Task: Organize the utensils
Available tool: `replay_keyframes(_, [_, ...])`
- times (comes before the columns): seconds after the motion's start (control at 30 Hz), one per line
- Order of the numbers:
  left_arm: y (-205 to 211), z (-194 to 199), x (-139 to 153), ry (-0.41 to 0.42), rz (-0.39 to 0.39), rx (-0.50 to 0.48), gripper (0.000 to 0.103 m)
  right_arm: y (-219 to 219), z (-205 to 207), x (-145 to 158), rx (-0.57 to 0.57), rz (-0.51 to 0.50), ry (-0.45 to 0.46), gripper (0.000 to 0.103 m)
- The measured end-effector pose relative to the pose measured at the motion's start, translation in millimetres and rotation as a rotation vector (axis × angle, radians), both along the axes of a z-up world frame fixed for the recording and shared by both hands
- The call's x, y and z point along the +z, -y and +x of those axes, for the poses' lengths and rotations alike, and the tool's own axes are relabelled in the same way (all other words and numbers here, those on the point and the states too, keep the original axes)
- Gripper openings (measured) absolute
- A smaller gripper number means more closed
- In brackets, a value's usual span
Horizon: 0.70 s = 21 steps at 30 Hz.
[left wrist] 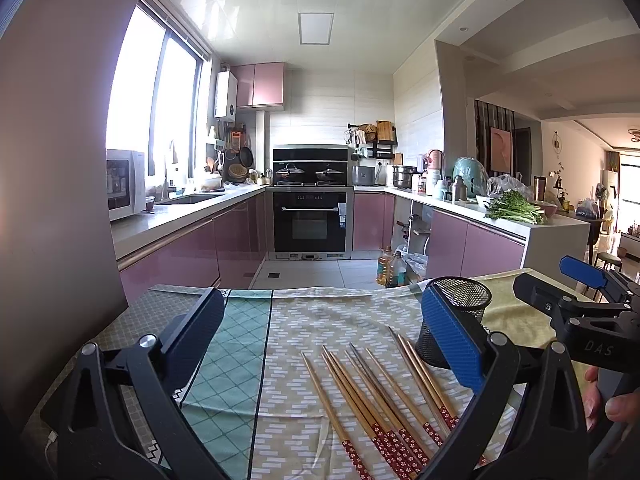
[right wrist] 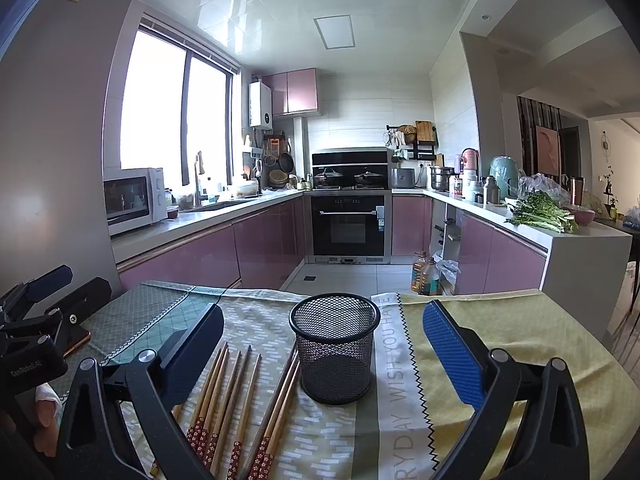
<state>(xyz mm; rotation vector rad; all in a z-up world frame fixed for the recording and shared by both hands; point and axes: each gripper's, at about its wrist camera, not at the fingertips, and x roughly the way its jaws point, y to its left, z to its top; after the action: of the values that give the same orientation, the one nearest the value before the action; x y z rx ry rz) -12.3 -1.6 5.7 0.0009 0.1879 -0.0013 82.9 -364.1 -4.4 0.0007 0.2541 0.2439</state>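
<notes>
Several wooden chopsticks (left wrist: 380, 396) with red flowered ends lie fanned on the patterned tablecloth (left wrist: 296, 320). In the left wrist view they sit low between the fingers of my open left gripper (left wrist: 323, 300), nearer its blue right finger. A black mesh cup (left wrist: 464, 304) stands upright, partly hidden behind that finger. In the right wrist view the mesh cup (right wrist: 336, 356) stands empty, centred between the fingers of my open right gripper (right wrist: 324, 306), and the chopsticks (right wrist: 240, 396) lie just left of it. Neither gripper holds anything. Each appears in the other's view: right gripper (left wrist: 540, 272), left gripper (right wrist: 86, 276).
The table's far edge (right wrist: 248, 291) drops to a tiled kitchen floor where oil bottles (right wrist: 424, 276) stand. A wall (left wrist: 60, 160) rises close on the left. A phone-like object (right wrist: 78, 340) lies under the left gripper. A person's hand (left wrist: 612, 400) grips the right handle.
</notes>
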Motion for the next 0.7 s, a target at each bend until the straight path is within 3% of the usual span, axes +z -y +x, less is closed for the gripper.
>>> replay_keyframes(0.7, [-0.2, -0.1, 1.1, 0.003, -0.002, 0.000, 0.097, 1.3, 3.8, -1.5, -0.003, 0.008, 0.000, 0.097])
